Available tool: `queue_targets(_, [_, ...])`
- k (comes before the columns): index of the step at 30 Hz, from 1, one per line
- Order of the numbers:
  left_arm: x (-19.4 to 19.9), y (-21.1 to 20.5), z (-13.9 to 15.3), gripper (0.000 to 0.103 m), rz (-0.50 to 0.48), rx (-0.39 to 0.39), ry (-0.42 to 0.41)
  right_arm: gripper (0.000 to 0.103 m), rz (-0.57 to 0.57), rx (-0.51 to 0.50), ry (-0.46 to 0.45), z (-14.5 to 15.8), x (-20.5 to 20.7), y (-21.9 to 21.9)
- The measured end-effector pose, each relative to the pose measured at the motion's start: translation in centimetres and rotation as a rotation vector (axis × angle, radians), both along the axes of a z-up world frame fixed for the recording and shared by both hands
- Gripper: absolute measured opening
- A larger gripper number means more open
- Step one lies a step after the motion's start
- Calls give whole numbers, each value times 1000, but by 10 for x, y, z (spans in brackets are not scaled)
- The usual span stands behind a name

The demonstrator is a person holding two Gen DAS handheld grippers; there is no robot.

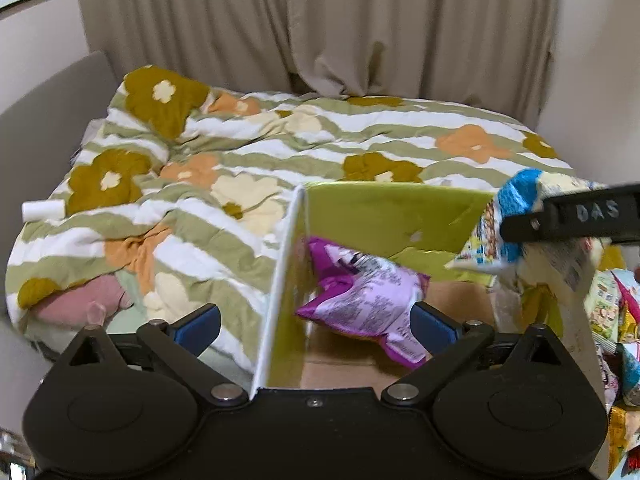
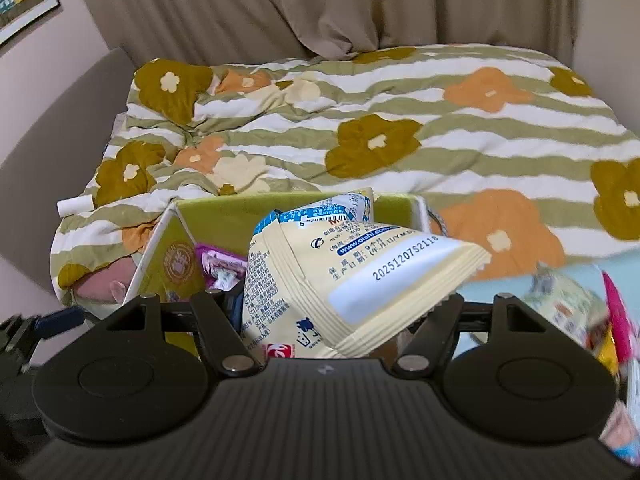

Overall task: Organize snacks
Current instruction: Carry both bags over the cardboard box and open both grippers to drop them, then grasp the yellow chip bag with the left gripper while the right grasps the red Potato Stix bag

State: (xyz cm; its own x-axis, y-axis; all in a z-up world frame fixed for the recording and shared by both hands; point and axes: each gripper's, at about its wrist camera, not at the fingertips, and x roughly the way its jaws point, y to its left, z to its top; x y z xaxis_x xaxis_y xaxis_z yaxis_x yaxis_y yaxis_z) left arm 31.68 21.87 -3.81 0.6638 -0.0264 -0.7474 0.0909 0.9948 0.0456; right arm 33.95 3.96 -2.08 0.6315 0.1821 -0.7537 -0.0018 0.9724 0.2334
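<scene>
A cream and blue crinkled snack packet [image 2: 344, 276] hangs over the open green-lined cardboard box [image 1: 384, 216], clamped in the right gripper [image 2: 340, 320]. Inside the box a purple foil snack bag [image 1: 368, 300] lies on the brown floor. The left gripper [image 1: 316, 324] straddles the box's near wall, jaws spread apart and holding nothing. The box rests beside a floral striped quilt [image 1: 240, 168].

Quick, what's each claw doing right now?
Left gripper: open, holding nothing, its fingers either side of the green box wall.
Right gripper: shut on the cream snack bag, above the box.
</scene>
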Motion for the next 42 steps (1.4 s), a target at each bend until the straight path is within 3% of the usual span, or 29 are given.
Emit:
queue_targets(3, [-6, 7, 1, 102, 30, -1, -2, 90, 13, -35, -16, -6, 13, 8])
queue_targets(4, [-8, 7, 1, 102, 34, 1, -2, 103, 14, -52, -14, -9, 16, 10])
queue_targets(10, [-17, 9, 0, 102, 61, -11, 9, 103, 2, -53, 12, -27, 16, 5])
queue_targets(16, [-26, 12, 10, 102, 72, -28, -13, 103, 7, -29, 30, -22, 2, -4])
queue_targets(22, [-41, 10, 33, 102, 59, -46, -55, 103, 14, -28, 17, 2, -20, -8])
queue_targets(29, [-60, -2, 53, 102, -17, -53, -101, 103, 2, -24, -64, 39, -64, -15])
queue_targets(42, [-106, -66, 73, 102, -172, -90, -156, 103, -139, -86, -161, 82, -156, -74])
